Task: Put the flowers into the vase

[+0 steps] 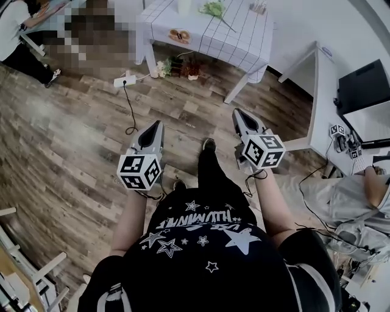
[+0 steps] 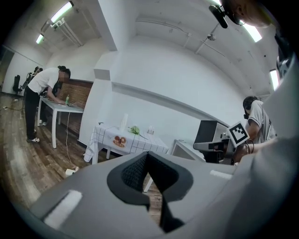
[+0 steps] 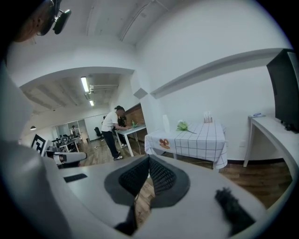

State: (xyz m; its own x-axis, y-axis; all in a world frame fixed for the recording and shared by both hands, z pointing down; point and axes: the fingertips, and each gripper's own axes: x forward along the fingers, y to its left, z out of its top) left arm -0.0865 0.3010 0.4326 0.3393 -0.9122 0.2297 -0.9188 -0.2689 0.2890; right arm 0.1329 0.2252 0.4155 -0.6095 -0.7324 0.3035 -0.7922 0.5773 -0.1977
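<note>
Two tools are held out in front of you, side by side above a wooden plank floor, and both aim at the counter across the room. Your left tool has its jaws pressed together with nothing between them. Your right tool is the same, closed and empty.

Far ahead and to the left of the left tool, a person in a white top bends over a white desk. Ahead of the left tool, a power strip lies on the floor, and its black cable trails back toward that tool. These two things and bare planks lie between you and the counter.

The counter stands ahead of both tools, well apart from them, under a white cloth with a dark grid. A tall white vase stands upright on it. Just to the right of the vase, the flowers lie flat on the cloth, green with a long stem. An orange patch shows on the cloth's near left edge. On the floor under that edge sits a cluster of plants.

To the right of the right tool, a second white desk against the wall carries a dark monitor. A seated person in grey is beside it.
</note>
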